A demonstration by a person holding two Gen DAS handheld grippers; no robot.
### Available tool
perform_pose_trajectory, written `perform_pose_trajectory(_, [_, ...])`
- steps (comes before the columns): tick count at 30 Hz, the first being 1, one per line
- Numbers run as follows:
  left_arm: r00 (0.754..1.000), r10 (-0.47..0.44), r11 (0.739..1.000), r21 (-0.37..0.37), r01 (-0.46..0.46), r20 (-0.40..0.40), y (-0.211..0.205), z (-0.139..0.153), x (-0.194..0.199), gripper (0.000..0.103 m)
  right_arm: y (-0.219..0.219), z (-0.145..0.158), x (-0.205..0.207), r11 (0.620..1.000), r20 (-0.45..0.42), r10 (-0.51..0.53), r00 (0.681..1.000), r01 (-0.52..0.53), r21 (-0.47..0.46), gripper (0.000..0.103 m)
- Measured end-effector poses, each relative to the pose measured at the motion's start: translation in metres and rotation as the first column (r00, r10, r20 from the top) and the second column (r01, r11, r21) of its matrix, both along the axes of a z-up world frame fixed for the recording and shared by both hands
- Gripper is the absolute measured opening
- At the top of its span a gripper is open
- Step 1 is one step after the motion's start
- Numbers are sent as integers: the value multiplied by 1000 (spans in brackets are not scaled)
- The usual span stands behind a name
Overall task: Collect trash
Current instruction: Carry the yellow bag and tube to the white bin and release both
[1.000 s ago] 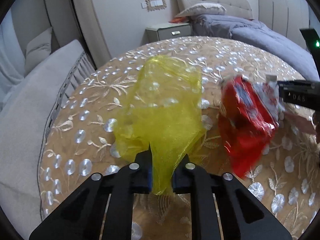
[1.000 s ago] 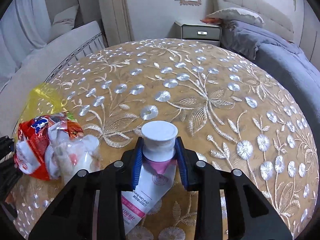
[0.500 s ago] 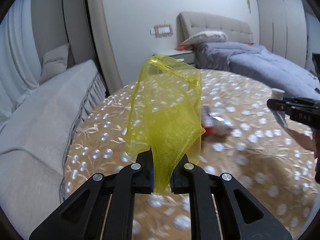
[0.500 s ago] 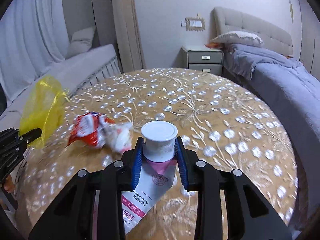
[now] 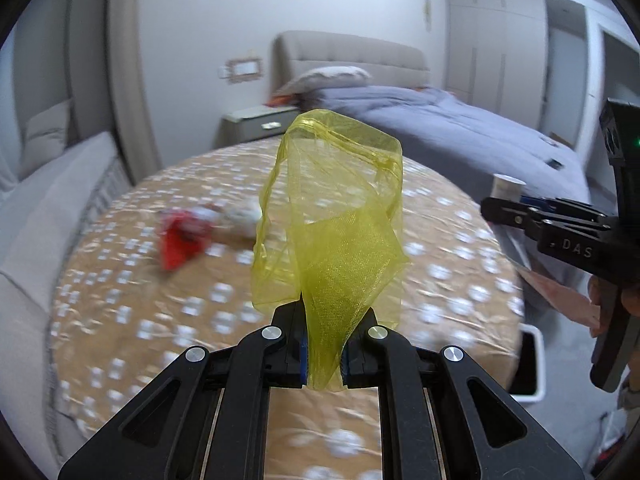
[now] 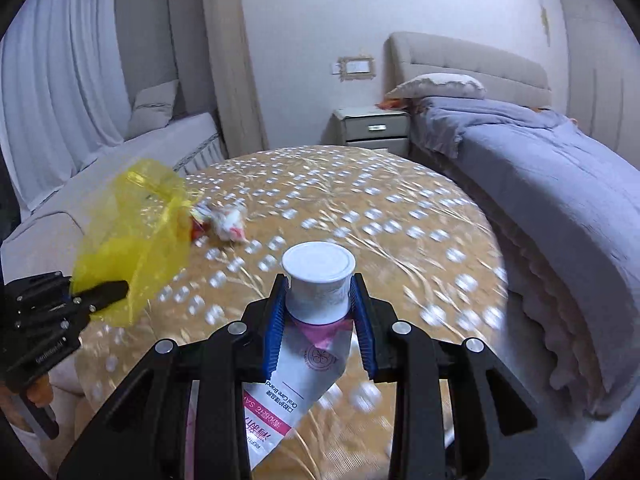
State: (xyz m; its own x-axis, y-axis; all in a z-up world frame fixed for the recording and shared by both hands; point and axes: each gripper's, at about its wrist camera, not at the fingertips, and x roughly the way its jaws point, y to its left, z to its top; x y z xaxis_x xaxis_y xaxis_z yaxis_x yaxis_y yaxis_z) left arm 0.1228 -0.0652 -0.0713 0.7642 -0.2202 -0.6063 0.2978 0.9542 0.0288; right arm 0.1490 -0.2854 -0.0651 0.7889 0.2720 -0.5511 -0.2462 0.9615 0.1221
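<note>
My left gripper (image 5: 324, 354) is shut on a sheer yellow mesh bag (image 5: 332, 216), held up above the round table (image 5: 460, 280); it also shows at the left of the right wrist view (image 6: 132, 240). My right gripper (image 6: 319, 316) is shut on the white cap of a pink-and-white toothpaste tube (image 6: 316, 284), whose body hangs back under the fingers. That gripper shows at the right of the left wrist view (image 5: 504, 208). A crumpled red-and-white wrapper (image 5: 188, 232) lies on the table's far left (image 6: 224, 222).
The table has a gold embroidered cloth. A grey sofa (image 6: 132, 152) stands to the left, a bed with a blue-grey duvet (image 6: 540, 168) to the right, a nightstand (image 6: 372, 128) behind. A white bin (image 5: 528, 364) stands on the floor beside the table.
Both grippers have lifted and drawn back from the table with their loads. The red wrapper, close to the bag a second ago, now lies farther away on the cloth.
</note>
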Motion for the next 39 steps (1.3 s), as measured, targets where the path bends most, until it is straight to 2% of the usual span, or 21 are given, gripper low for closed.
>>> perform_pose_trajectory(10, [987, -155, 988, -19, 154, -48, -83, -25, -46, 10, -70, -24, -66, 990, -37, -134, 990, 136, 43, 33])
perform_pose_trajectory(16, [967, -245, 969, 18, 247, -74, -132, -43, -64, 10, -103, -36, -91, 978, -50, -203, 978, 205, 46, 33])
perform_pose_trajectory(22, [939, -315, 944, 54, 325, -138, -181, -73, -66, 10, -137, -54, -110, 960, -74, -276, 958, 279, 28, 33])
perform_pose_trajectory(28, [902, -384, 909, 91, 407, -195, -229, -103, -62, 10, -171, -88, -119, 936, -136, -343, 929, 350, 31, 33])
perform_pose_trajectory(33, [856, -440, 875, 82, 476, -273, -269, -144, -52, 10, -192, -118, -115, 916, -188, -386, 903, 399, 34, 33])
perform_pose_trajectory(39, [788, -467, 843, 67, 534, -401, -310, -206, -34, 10, -219, -169, -104, 895, -304, -415, 857, 445, 31, 33])
